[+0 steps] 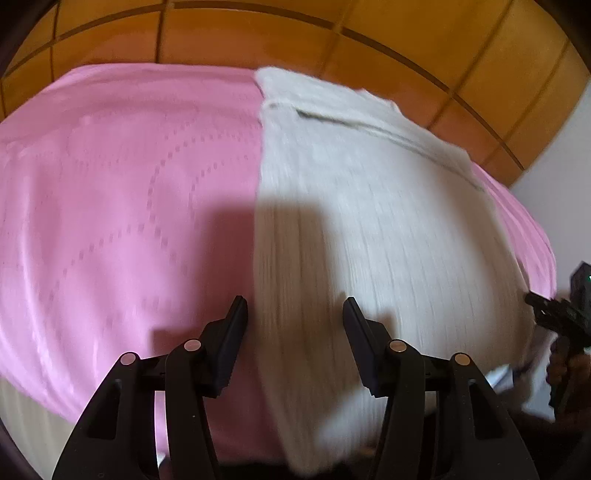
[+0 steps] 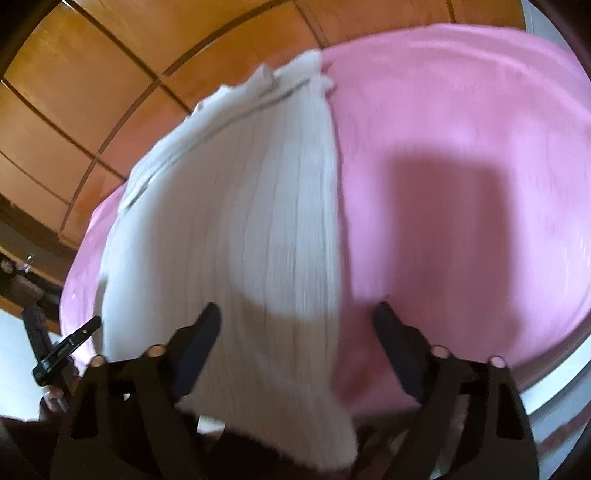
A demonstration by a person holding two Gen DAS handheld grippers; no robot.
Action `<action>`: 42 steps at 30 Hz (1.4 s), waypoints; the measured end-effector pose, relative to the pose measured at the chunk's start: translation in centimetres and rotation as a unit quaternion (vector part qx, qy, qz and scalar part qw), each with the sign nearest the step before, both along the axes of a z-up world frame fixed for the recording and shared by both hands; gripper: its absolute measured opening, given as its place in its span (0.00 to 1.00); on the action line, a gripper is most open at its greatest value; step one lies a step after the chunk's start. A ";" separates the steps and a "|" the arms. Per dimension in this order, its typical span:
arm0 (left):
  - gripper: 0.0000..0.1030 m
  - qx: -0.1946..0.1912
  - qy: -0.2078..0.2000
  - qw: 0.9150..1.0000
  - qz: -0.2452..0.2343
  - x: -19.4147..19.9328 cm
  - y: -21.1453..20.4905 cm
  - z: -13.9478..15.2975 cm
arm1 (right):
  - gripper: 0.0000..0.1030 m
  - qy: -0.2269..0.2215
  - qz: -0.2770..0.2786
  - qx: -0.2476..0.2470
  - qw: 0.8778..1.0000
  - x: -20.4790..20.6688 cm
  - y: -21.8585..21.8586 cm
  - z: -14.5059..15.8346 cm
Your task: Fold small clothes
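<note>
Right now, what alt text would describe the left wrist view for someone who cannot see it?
A white ribbed garment lies flat on a pink cloth. The open left tongs hover above its left edge, gripping nothing. Orange wooden panels lie beyond, and the right tongs show at the right edge.

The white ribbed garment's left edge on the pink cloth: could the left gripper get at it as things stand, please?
Probably yes. The left gripper has open jaws straddling the white ribbed garment edge, and nothing lies between them on the pink cloth.

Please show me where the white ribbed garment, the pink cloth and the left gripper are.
white ribbed garment (image 1: pixel 369 229): left wrist view, middle of fabric.
pink cloth (image 1: pixel 129 184): left wrist view, bare patterned part.
left gripper (image 1: pixel 295 314): left wrist view, between fingertips.
</note>
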State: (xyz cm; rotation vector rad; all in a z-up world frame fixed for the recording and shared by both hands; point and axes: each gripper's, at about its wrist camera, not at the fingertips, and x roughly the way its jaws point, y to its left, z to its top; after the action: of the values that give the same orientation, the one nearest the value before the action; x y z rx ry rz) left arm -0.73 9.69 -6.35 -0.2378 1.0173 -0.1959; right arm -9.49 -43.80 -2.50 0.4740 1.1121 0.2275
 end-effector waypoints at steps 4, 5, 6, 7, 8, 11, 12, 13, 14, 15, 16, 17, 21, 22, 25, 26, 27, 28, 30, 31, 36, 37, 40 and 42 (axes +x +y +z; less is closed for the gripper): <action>0.37 -0.015 0.019 0.999 -0.028 -2.3 -0.1 -0.3 | 0.47 0.020 0.049 0.007 0.999 -1.5 2.0 -0.5; 0.28 -0.015 0.023 0.999 -0.033 -2.6 -0.3 -0.4 | 0.35 0.023 0.063 0.001 0.998 -1.6 2.7 -0.6; 0.22 -0.015 0.027 0.999 -0.036 -2.9 -0.3 -0.6 | 0.27 0.026 0.076 -0.007 0.997 -1.7 3.3 -0.7; 0.10 -0.017 0.028 0.999 -0.038 -3.0 -0.3 -0.6 | 0.16 0.028 0.081 -0.009 0.996 -1.5 3.6 -0.7; 0.07 -0.020 0.026 0.999 -0.039 -3.0 -0.2 -0.4 | 0.15 0.029 0.084 -0.003 0.996 -1.5 3.8 -0.5; 0.05 -0.065 0.008 0.997 -0.039 -2.9 0.7 1.0 | 0.15 0.001 0.085 0.029 0.996 -0.8 4.0 1.3; 0.05 -0.091 -0.006 0.995 -0.037 -2.7 1.1 2.0 | 0.15 -0.005 0.084 0.038 0.996 -0.6 4.0 1.7; 0.05 -0.105 -0.015 0.994 -0.037 -2.5 1.4 2.6 | 0.15 -0.019 0.081 0.052 0.995 -0.2 3.9 2.7; 0.05 -0.120 -0.026 0.992 -0.038 -2.1 1.7 3.3 | 0.15 -0.030 0.078 0.060 0.995 0.1 4.0 3.4; 0.05 -0.132 -0.038 0.990 -0.037 -1.7 1.8 4.1 | 0.15 -0.042 0.074 0.068 0.994 0.5 4.0 4.1; 0.05 -0.144 -0.048 0.988 -0.035 -1.0 2.0 4.8 | 0.15 -0.055 0.068 0.077 0.993 1.1 3.9 4.8; 0.05 -0.154 -0.055 0.986 -0.035 -0.2 2.0 5.2 | 0.15 -0.065 0.059 0.087 0.992 1.8 3.8 5.3; 0.05 -0.168 -0.057 0.984 -0.014 4.3 1.7 5.7 | 0.14 -0.085 0.013 0.104 0.991 6.0 3.1 6.4; 0.05 -0.165 -0.053 0.985 -0.001 5.9 1.6 5.5 | 0.14 -0.086 0.003 0.103 0.991 7.0 2.5 6.4; 0.04 -0.165 -0.041 0.985 0.026 10.1 1.6 4.8 | 0.14 -0.079 -0.023 0.094 0.992 10.5 1.9 6.0; 0.04 -0.160 -0.039 0.986 0.036 11.1 1.6 4.7 | 0.14 -0.074 -0.031 0.095 0.992 11.7 1.7 5.7; 0.04 -0.156 -0.035 0.986 0.045 12.8 1.6 4.5 | 0.14 -0.070 -0.038 0.094 0.992 12.7 1.6 5.5; 0.04 -0.154 -0.032 0.986 0.056 14.0 2.0 4.5 | 0.14 -0.066 -0.042 0.087 0.993 13.9 1.6 5.1; 0.05 -0.163 -0.025 0.984 0.074 15.8 2.5 4.0 | 0.17 -0.060 -0.043 0.087 0.993 15.4 1.0 4.7; 0.12 -0.163 -0.023 0.983 0.082 16.3 3.0 4.0 | 0.26 -0.059 -0.044 0.096 0.993 16.0 0.7 4.5; 0.51 -0.156 -0.024 0.983 0.097 15.5 5.0 2.9 | 0.81 -0.085 -0.064 0.105 0.989 15.4 -1.0 5.0; 0.51 -0.156 -0.018 0.983 0.090 14.8 5.5 2.3 | 0.82 -0.087 -0.065 0.107 0.988 14.5 -1.6 5.0; 0.54 -0.144 -0.008 0.987 0.065 12.6 5.5 0.9 | 0.85 -0.081 -0.071 0.093 0.990 12.0 -2.8 4.3; 0.55 -0.145 -0.003 0.988 0.045 10.8 5.2 0.0 | 0.85 -0.072 -0.061 0.069 0.993 10.7 -2.8 3.5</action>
State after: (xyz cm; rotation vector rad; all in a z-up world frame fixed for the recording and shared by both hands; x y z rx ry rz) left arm 10.03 14.84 -6.37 -0.5471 0.9670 -0.2626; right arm 1.21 -46.59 0.98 0.6374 0.9273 0.2291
